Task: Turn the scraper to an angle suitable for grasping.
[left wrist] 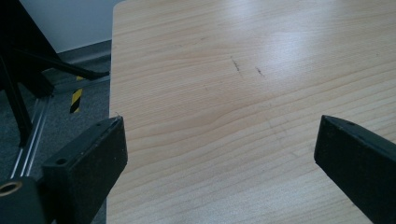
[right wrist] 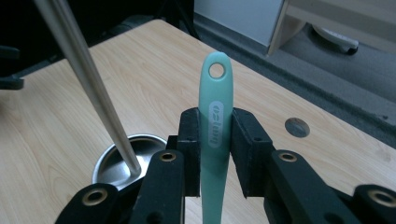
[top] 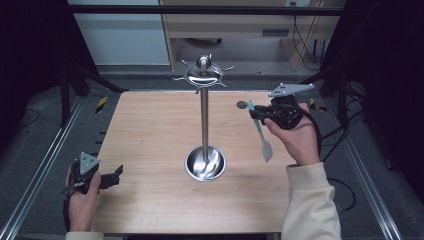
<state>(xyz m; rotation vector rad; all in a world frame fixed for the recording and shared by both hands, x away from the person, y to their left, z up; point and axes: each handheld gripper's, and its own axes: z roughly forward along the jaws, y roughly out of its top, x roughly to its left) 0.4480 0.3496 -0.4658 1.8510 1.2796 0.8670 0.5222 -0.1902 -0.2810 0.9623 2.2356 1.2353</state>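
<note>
Near me lies the wooden tabletop. At its middle stands the steel hanging stand. My right tongs, at the far right, grip the green spatula by its handle, blade hanging down. My left tongs rest wide and empty. I think the spatula may swing and knock the hooks.

Mint-green spatula in black jaws, pale wood-grain table, shiny silver stand, cream sleeve, yellow-black striped tape
</note>
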